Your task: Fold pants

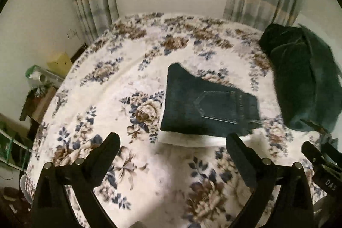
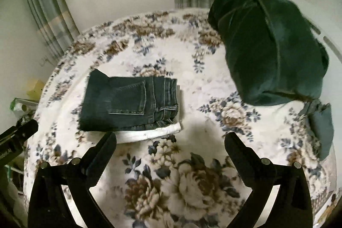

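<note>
The folded jeans (image 2: 128,104) are seen stacked on a white garment (image 2: 149,133) mid-bed (image 2: 192,174), at 11 o'clock from the right tool (image 2: 171,142). Both tools, left (image 1: 173,142) included, are spread and empty. If squaring is judged necessary, edges should be nudged gently.

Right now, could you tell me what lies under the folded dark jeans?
A white folded item shows beneath the folded dark jeans, peeking out along their near edge. The jeans cover the rest, so what it is cannot be told.
</note>
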A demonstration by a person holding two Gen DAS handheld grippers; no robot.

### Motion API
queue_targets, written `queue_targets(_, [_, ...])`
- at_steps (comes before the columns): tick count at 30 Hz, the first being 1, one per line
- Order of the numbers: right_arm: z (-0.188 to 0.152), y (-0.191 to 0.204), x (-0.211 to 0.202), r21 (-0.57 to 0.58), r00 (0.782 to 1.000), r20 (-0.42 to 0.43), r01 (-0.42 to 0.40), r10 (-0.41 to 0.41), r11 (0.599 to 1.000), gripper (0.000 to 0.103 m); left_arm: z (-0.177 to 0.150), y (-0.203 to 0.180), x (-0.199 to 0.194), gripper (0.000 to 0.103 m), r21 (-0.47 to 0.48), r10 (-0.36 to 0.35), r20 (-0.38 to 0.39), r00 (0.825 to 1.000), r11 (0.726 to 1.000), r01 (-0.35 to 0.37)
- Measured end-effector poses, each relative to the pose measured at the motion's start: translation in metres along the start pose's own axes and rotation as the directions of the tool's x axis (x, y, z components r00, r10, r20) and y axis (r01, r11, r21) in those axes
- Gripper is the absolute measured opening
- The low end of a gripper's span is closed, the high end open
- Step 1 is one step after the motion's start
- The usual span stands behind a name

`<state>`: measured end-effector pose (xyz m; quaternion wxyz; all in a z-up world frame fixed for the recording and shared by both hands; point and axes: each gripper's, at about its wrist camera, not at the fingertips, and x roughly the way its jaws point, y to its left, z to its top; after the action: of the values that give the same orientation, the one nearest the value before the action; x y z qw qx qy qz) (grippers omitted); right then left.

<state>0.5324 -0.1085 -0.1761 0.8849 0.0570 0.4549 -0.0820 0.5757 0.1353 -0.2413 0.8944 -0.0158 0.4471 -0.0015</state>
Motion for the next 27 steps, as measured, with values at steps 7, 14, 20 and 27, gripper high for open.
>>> queue_targets(7, [-0.022, -0.009, -0.150, -0.042, 0.994, 0.105, -0.024, 0.029, 0.999, 0.103, -0.022, -0.017, -0.131, 0.101, 0.015, 0.005, 0.115, 0.993, 1.000, -0.006])
queue_targets(14, [-0.056, -0.029, -0.288, -0.077, 0.977, 0.206, -0.040, 0.055, 0.996, 0.103, -0.056, -0.029, -0.245, 0.101, 0.021, 0.010, 0.203, 0.979, 1.000, -0.014])
queue_targets(20, [-0.087, -0.042, -0.372, -0.113, 0.965, 0.250, -0.047, 0.074, 0.993, 0.103, -0.082, -0.034, -0.304, 0.101, 0.022, 0.015, 0.240, 0.971, 1.000, -0.021])
queue_targets(27, [-0.106, -0.043, -0.433, -0.129, 0.961, 0.267, -0.040, 0.074, 0.991, 0.103, -0.096, -0.026, -0.338, 0.101, 0.018, -0.014, 0.257, 0.966, 1.000, 0.009])
